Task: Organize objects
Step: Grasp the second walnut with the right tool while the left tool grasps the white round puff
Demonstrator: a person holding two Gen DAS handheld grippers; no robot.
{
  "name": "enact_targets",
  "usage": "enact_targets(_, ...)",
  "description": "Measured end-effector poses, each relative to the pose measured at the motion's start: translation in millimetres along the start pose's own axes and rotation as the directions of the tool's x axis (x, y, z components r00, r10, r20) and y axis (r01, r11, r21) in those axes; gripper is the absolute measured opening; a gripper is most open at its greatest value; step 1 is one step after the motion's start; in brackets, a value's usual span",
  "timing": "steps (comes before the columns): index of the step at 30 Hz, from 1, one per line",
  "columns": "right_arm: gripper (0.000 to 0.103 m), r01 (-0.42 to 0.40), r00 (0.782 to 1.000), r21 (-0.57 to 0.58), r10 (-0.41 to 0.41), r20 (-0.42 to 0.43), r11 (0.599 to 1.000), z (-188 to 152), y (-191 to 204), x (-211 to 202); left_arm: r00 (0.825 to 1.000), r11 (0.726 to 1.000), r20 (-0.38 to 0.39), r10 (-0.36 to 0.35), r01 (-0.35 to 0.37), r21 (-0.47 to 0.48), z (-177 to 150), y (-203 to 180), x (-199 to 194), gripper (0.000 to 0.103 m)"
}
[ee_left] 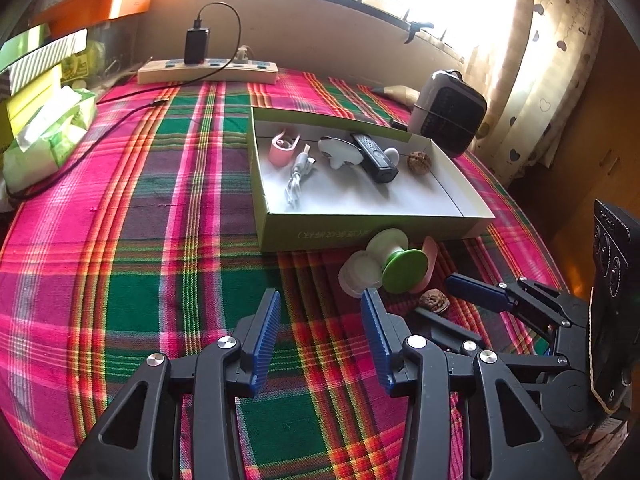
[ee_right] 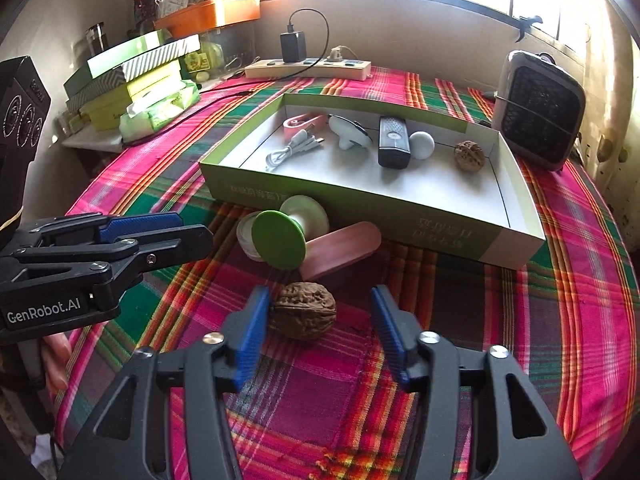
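Walnut on the cloth (ee_right: 303, 311): sits between the right gripper's blue pads, snug against the left-hand pad, with a clear gap to the other pad
Right gripper (ee_right: 318, 334): jaws spread wide around that walnut, not clamped on it; low over the plaid tablecloth (ee_right: 500, 360)
Left gripper (ee_left: 320, 338): also spread wide, nothing between its pads, hovering over bare cloth just short of the loose pile
Left vs right: in the left wrist view the right gripper comes in from the right side, so the two sit close together, tips near the same little cluster
Loose pile: a green-and-white spool-shaped thing (ee_right: 288, 230) lying on its side, a clear round lid or jar (ee_right: 247, 236) touching it, and a pink oval case (ee_right: 340, 249) right beside it, all just in front of the box wall
Box (ee_right: 516, 236): shallow green tray with white inside, open top, sitting mid-table beyond the pile
Inside the box: a second walnut (ee_right: 469, 155) near the right end, black remote (ee_right: 393, 142), white ball (ee_right: 421, 145), a white mushroom-ish gadget (ee_right: 348, 131), coiled white cable (ee_right: 292, 148), pink clip thing (ee_right: 300, 122)
Further out: small grey heater (ee_right: 538, 110) past the box's right corner, power strip (ee_right: 308, 69) with a black charger plugged in along the wall, tissue pack (ee_right: 160, 114) and stacked boxes (ee_right: 132, 76) off to the left
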State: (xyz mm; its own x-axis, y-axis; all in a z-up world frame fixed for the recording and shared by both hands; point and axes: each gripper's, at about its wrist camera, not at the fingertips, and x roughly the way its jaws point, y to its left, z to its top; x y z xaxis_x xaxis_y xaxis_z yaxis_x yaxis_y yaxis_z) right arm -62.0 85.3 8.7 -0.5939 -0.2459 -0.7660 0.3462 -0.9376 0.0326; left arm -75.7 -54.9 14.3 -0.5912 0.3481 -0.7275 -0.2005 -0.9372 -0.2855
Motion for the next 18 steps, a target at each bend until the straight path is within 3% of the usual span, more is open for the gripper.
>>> enact_targets(6,0.033,0.005,1.0,0.003,-0.005,-0.005,1.0,0,-2,1,1.0,1.0,-0.018,-0.01,0.011,0.027,2,-4,4,0.04)
enact_targets(18,0.032,0.019,1.0,0.021,-0.019,-0.002,1.0,-6,-12,-5,0.999,0.992,-0.054,0.01,-0.003,0.126,6,-19,20,0.041)
